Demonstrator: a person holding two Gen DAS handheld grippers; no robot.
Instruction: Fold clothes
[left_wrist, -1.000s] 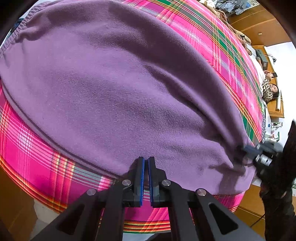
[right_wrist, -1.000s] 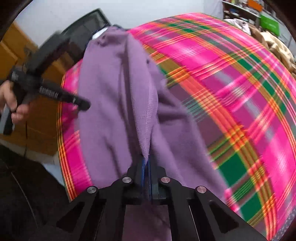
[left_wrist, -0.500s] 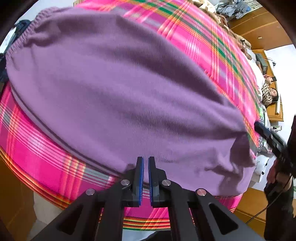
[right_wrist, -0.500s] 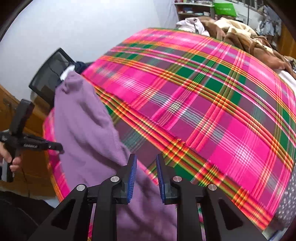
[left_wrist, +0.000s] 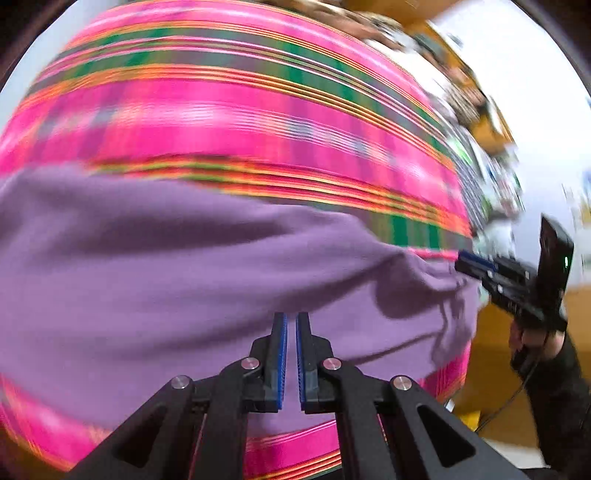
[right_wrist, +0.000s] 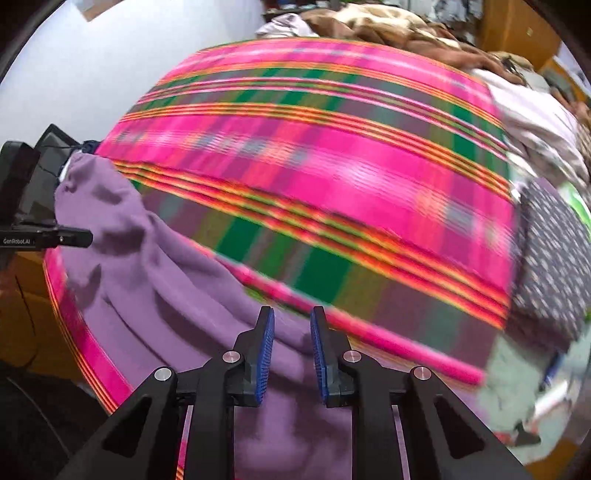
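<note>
A purple fleece garment (left_wrist: 192, 266) lies along the near edge of a bed covered with a pink, green and orange plaid blanket (left_wrist: 240, 110). My left gripper (left_wrist: 290, 321) hovers over the garment's near side with its blue pads almost together and nothing between them. The right gripper (right_wrist: 291, 317) stands open just above a rumpled fold of the same garment (right_wrist: 147, 266), holding nothing. Each view shows the other gripper: the right gripper (left_wrist: 476, 264) sits at the cloth's right end, and the left gripper (right_wrist: 74, 238) at its far left end. Both views are motion-blurred.
A hand (left_wrist: 532, 339) in a dark sleeve holds the right gripper. A dark dotted cloth (right_wrist: 550, 258) and a brown heap of bedding (right_wrist: 388, 26) lie at the bed's far side. Wooden furniture (left_wrist: 495, 332) stands beside the bed, and a dark chair back (right_wrist: 51, 147) stands near the wall.
The right gripper has let go of the purple garment and opened; the lifted fold has dropped onto the bed. Both views have swung, and more plaid blanket shows beyond the cloth.
</note>
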